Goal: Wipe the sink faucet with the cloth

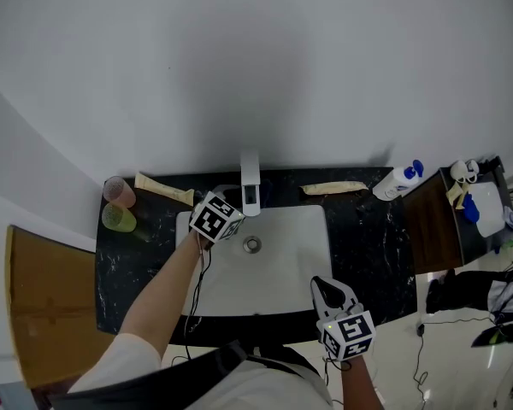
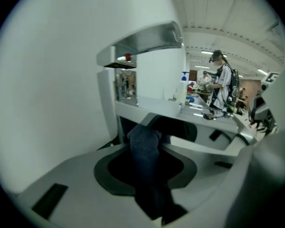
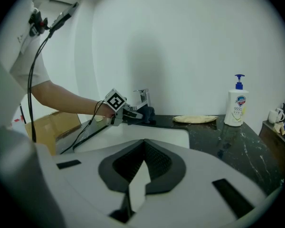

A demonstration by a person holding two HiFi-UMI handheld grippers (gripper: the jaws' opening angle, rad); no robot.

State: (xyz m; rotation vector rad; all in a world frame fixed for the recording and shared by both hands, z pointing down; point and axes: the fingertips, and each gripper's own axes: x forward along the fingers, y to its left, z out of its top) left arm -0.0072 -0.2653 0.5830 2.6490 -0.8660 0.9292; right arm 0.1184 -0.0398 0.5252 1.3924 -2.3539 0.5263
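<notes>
Nearest, lower centre of head view: right gripper [image 1: 321,284] idle over sink [image 1: 312,225] edge, tips together on nothing; left gripper [image 1: 236,208] at faucet [image 1: 250,178] base.

Left gripper view: jaws clamped on dark cloth [image 2: 145,146], spout overhead.

Right gripper view: cloth bunched against faucet foot, upper centre.

Advice: hold firm, press wad flat, sweep up column, then along spout.

The head view looks steeply down over the sink [image 1: 282,263]. The left gripper view sits close to the faucet [image 2: 147,34]; the right gripper view faces it from the near right. All 3 share it.
</notes>
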